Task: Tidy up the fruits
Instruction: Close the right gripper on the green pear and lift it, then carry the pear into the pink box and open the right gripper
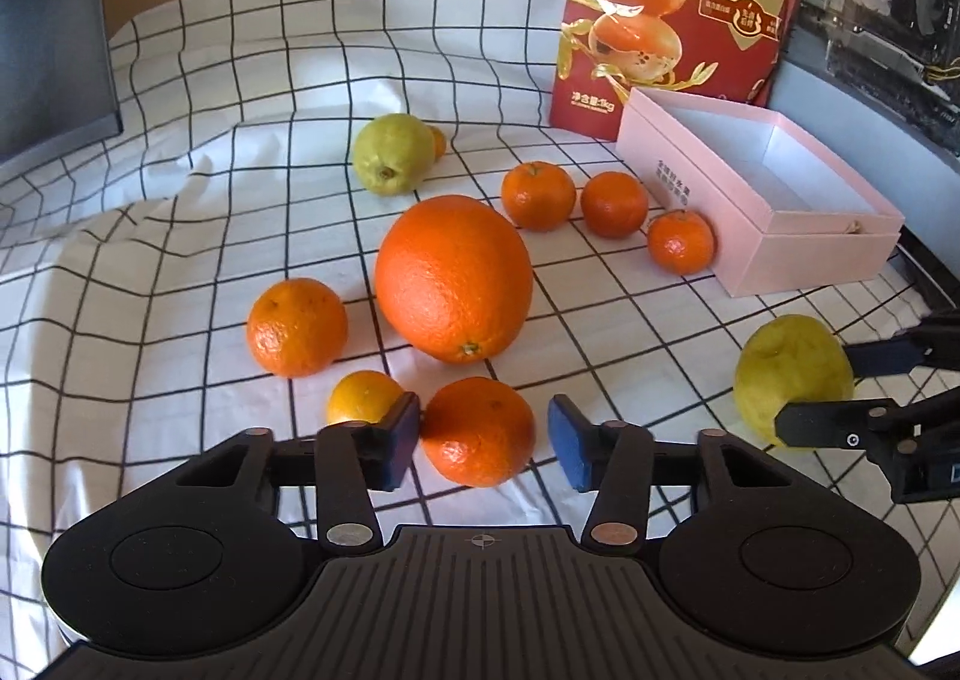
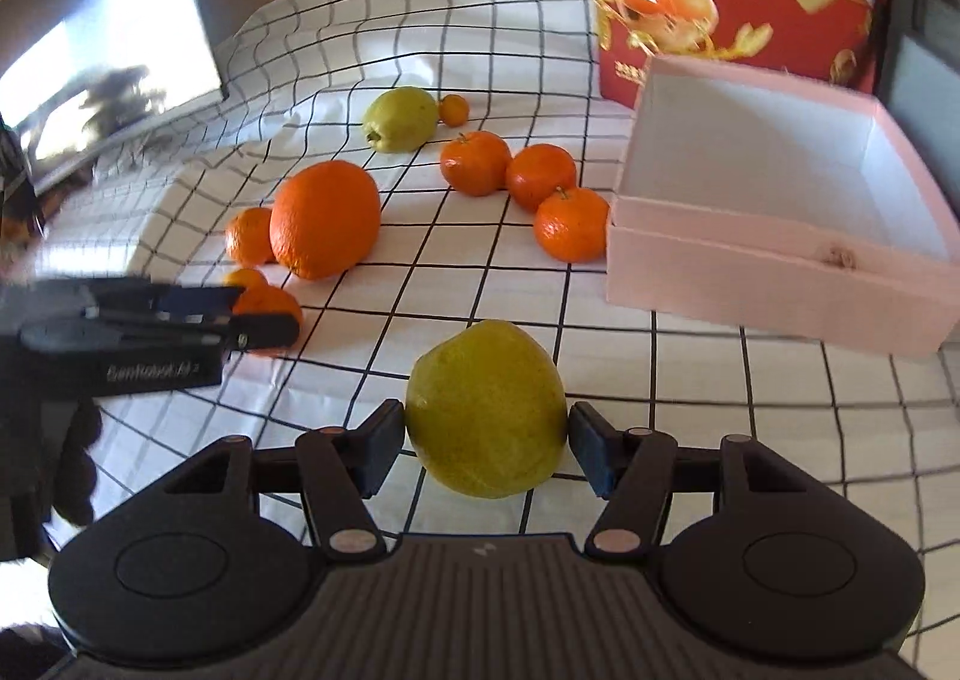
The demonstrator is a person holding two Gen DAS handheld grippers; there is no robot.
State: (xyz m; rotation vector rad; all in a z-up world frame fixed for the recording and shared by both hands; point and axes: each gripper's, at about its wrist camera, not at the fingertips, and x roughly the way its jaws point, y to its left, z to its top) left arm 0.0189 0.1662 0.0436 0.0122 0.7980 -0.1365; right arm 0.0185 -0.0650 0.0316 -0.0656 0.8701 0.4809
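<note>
left gripper point(image 1: 486, 434): brackets a small orange point(image 1: 478, 431); left pad touching, right pad shows a gap, so not clamped yet
large orange point(image 1: 453, 278): lying just behind, amid loose mandarins on checked cloth point(image 1: 240, 80)
right gripper point(image 2: 486, 440): pads point(image 2: 384, 443) pressed on both flanks of yellow-green fruit point(image 2: 486, 410), gripped for carrying
pink box point(image 2: 780, 284): lidless, bare inside, far right; likely the destination, hence fruit aimed toward it
</note>
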